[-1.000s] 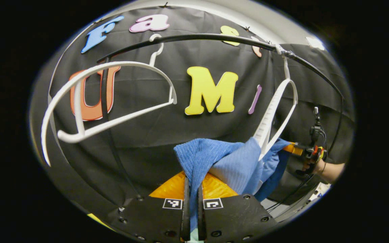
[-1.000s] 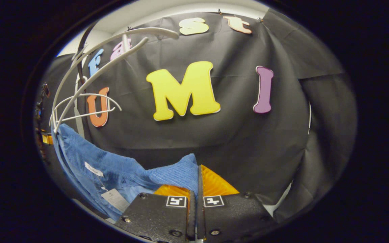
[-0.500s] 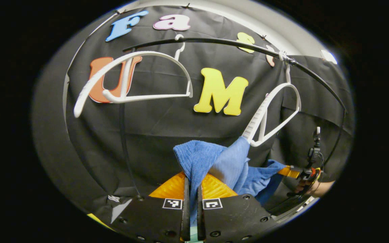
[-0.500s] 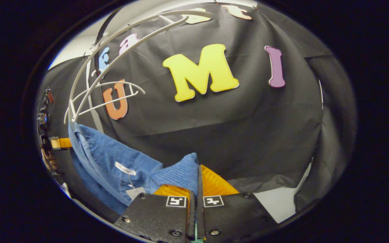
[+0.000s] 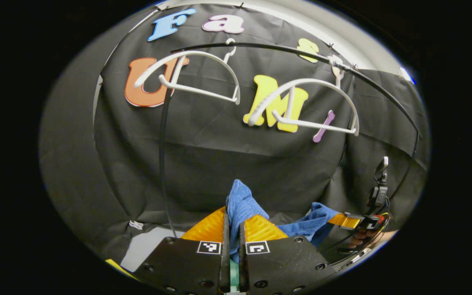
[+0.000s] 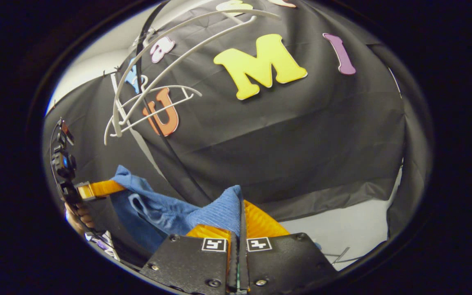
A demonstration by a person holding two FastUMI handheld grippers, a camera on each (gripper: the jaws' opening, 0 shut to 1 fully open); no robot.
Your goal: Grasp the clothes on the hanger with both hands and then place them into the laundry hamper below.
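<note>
A blue ribbed garment (image 5: 242, 205) hangs between my two grippers, off the hanger. My left gripper (image 5: 232, 223) is shut on one end of it. In the left gripper view the cloth runs right to the right gripper (image 5: 348, 221), held by a hand. My right gripper (image 6: 239, 217) is shut on the other end of the garment (image 6: 215, 213). In the right gripper view the left gripper (image 6: 96, 189) pinches the cloth's far end at the left. Two bare white hangers (image 5: 195, 71) (image 5: 305, 102) hang on the black rail (image 5: 285, 49) above.
The black cloth wall stands behind everything. A thin black upright of the rack (image 5: 161, 143) runs down at the left. Pale floor (image 6: 342, 229) shows low at the right in the right gripper view. A bit of yellow edge (image 5: 115, 265) lies at the lower left.
The garment has slipped off the right hanger, which swung back up level. Both grippers have moved down with the cloth, and the rail and hangers now sit higher in both views.
</note>
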